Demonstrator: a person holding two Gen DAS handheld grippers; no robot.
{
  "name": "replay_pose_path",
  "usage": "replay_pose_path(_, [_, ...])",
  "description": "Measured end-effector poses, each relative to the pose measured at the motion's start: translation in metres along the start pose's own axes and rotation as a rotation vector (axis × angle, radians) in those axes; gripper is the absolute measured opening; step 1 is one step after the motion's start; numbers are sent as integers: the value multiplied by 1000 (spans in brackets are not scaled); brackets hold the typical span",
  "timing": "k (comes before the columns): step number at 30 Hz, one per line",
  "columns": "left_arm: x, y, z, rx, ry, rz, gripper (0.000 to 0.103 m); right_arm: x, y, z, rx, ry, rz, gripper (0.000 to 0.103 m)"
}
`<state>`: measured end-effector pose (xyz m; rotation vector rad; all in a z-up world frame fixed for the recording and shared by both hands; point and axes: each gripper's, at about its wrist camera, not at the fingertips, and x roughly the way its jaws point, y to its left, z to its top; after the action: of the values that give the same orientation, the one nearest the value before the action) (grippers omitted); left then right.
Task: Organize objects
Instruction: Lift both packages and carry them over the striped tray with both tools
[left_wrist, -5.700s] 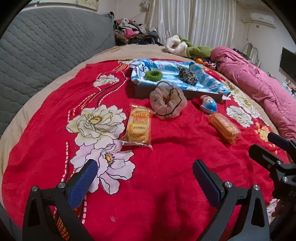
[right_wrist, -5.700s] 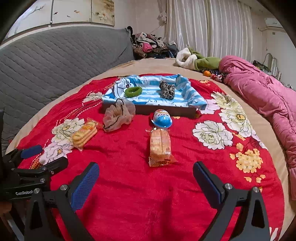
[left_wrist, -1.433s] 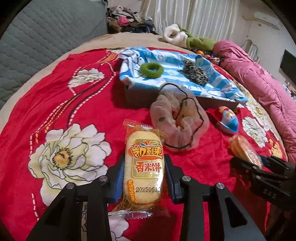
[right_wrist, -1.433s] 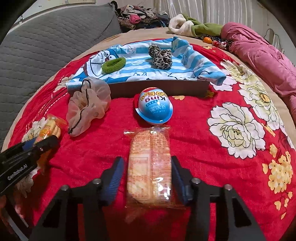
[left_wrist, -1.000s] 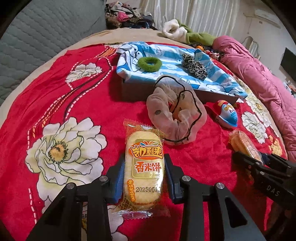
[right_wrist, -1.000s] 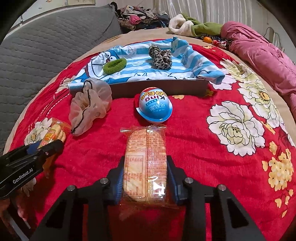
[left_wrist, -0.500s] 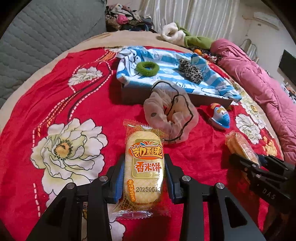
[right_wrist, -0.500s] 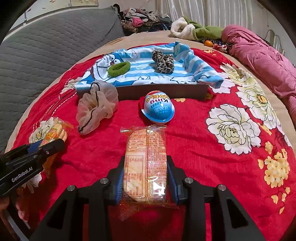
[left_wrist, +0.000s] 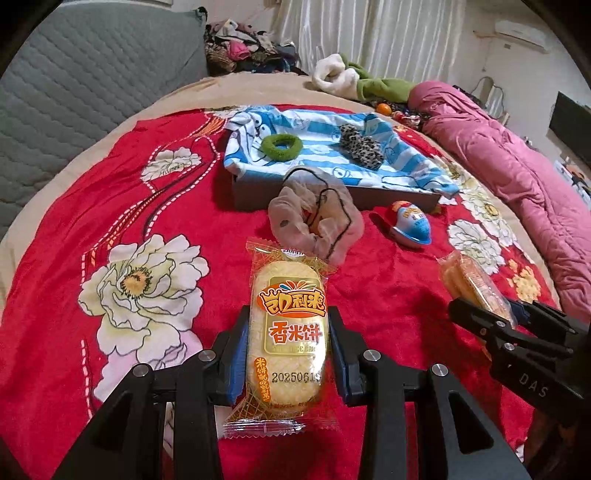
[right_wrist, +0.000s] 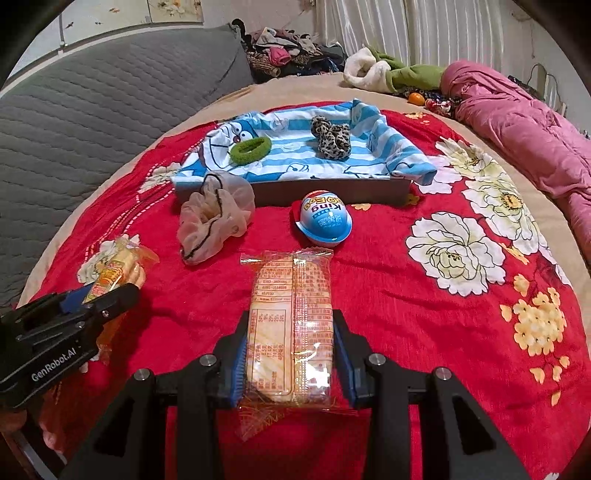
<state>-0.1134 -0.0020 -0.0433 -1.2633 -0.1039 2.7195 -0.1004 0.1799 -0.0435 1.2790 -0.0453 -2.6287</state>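
Observation:
My left gripper (left_wrist: 288, 332) is shut on a yellow rice cracker packet (left_wrist: 288, 325), held above the red blanket. My right gripper (right_wrist: 291, 343) is shut on a second cracker packet (right_wrist: 291, 317), back side up. Each gripper shows in the other view: the right one (left_wrist: 509, 317) and the left one (right_wrist: 92, 295). A beige scrunchie (left_wrist: 314, 225) and a blue egg-shaped toy (left_wrist: 412, 225) lie on the blanket in front of a tray (left_wrist: 332, 192) lined with a blue striped cloth. A green hair tie (left_wrist: 279, 146) and a leopard scrunchie (left_wrist: 360, 146) lie in the tray.
A red flowered blanket (left_wrist: 129, 221) covers the bed. A grey quilted headboard (left_wrist: 74, 74) is at the left. A pink duvet (left_wrist: 517, 177) lies along the right. Piled clothes (right_wrist: 288, 48) and a white and green garment (right_wrist: 388, 74) lie at the back.
Both grippers have closed on their packets and lifted them, drawing back a little from the tray. Scrunchie, egg toy and tray have not moved.

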Motion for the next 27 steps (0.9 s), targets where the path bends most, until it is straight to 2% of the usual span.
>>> replay_pose_path(14, [-52,-20,-16,30,-80,5,39,-50,17,-15,-37,-80,23,40])
replay_pose_path(27, [-91,-42,-34,44,-148,-22,39,-108,24,-23,-55,-205,16,40])
